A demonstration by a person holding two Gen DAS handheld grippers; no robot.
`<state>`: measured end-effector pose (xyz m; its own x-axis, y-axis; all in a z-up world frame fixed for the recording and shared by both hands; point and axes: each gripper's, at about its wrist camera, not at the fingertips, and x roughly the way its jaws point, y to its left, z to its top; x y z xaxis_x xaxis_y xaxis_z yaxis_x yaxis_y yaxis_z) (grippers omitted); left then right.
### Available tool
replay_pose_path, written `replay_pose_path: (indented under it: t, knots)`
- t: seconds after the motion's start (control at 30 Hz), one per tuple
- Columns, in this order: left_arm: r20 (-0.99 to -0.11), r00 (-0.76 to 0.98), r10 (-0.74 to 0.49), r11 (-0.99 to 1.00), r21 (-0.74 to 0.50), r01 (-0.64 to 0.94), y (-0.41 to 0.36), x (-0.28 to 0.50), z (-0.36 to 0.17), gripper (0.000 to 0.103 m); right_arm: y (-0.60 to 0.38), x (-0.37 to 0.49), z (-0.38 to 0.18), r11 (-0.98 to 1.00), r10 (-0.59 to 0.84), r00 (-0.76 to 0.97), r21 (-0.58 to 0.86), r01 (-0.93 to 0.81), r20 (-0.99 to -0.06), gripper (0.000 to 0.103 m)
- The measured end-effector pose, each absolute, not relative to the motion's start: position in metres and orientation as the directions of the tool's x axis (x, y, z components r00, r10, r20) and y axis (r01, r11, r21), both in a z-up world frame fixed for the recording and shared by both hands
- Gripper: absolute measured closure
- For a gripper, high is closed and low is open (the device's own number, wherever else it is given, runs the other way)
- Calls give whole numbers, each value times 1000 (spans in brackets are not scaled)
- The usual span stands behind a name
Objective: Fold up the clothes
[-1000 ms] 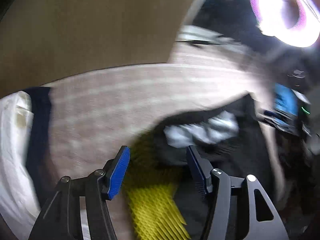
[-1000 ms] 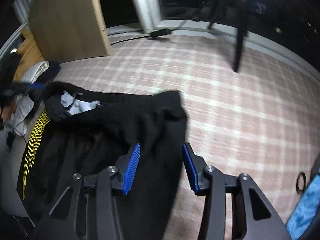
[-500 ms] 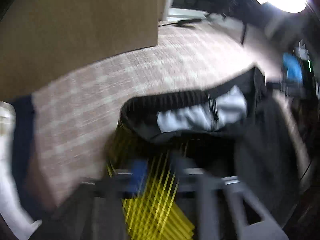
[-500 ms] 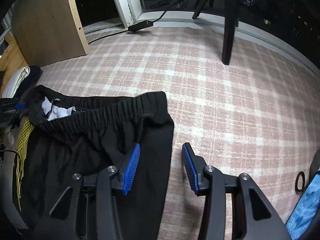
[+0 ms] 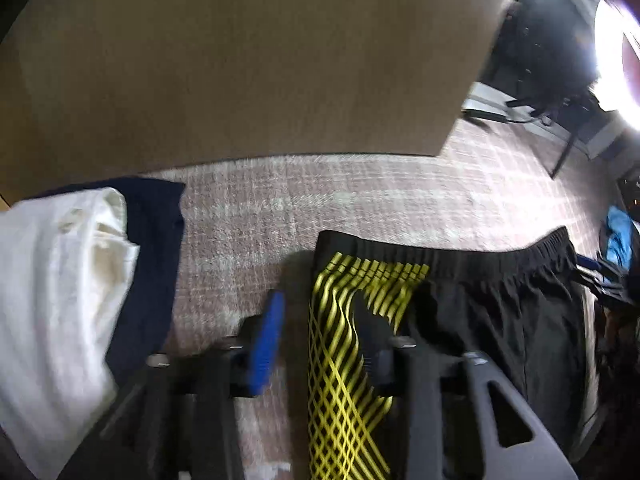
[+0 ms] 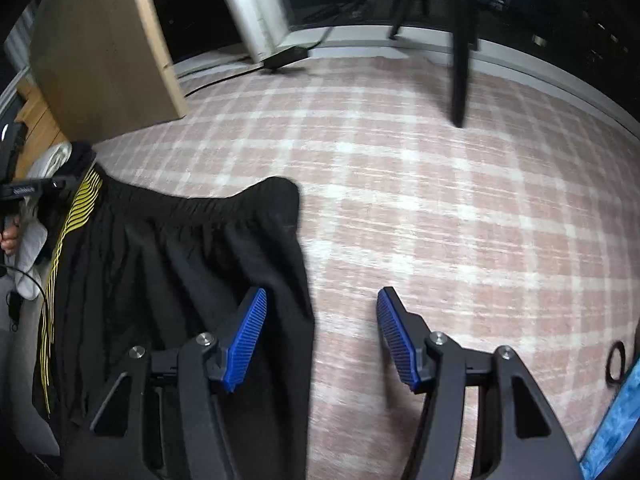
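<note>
Black shorts [image 5: 500, 312] with a yellow striped side panel [image 5: 340, 320] lie flat on the plaid carpet, waistband [image 6: 200, 204] toward the far side. My left gripper [image 5: 320, 336] hangs over the yellow side of the shorts. Its jaws are opening, and the striped edge lies between them with carpet showing beside the left pad [image 5: 266, 344]. My right gripper [image 6: 320, 332] is over the other side edge of the shorts [image 6: 180, 260]. Its jaws are also opening, the left pad [image 6: 246, 336] above black cloth and the right pad above bare carpet. Neither grips anything.
A pile of white and navy clothes [image 5: 60, 280] lies left of the shorts. A wooden cabinet panel [image 5: 240, 60] stands behind. A black stand leg [image 6: 460, 80] rests on the carpet [image 6: 440, 200] at the back. Blue cloth [image 6: 616, 420] and a black ring [image 6: 616, 360] sit at the right.
The left jaws shut and came apart again while that gripper swung over the yellow side. The waistband now lies flat and the white lining no longer shows. The right jaws have widened.
</note>
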<state>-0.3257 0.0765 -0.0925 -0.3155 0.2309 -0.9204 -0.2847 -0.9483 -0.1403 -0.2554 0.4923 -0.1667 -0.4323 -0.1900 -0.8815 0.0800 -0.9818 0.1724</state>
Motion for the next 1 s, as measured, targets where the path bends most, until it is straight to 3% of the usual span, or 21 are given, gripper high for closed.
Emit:
replay_pose_path:
  t: [0.13,0.2,0.63,0.7,0.77,0.87,1.0]
  knots:
    - [-933,-268,239,-934,-146,-326,67,-284,-88,62,473,-256,-175,-992,-79,-454,26,121,-887,46]
    - [-941,-244,237,-929,-146,-340,61,-255,-87,62,477,-258,-173,-995,-72,-447,34,91,-892,46]
    - [-972,-97,215,-946,-183,-269,-24,-50,-61,60,510,-111,-74,-914,-331,-532,406,-26,-779,46]
    - [-966,-101,237,-947,-207,-245,-32,-29,-57,51,530,-75,-51,-879,-355,-578,473,-62,-735,46]
    - [-959,-99,267,-947,-242,-212,-33,-13,-62,48,541,-40,-32,-878,-316,-620,469,-97,-718,44]
    - [-969,-96,229,-944,-197,-263,-11,3,-82,48,523,6,-37,-927,-189,-575,337,-162,-796,41]
    - [-981,-76,179,-937,-147,-317,12,14,-108,50,477,46,-93,-945,-181,-451,282,-168,-874,41]
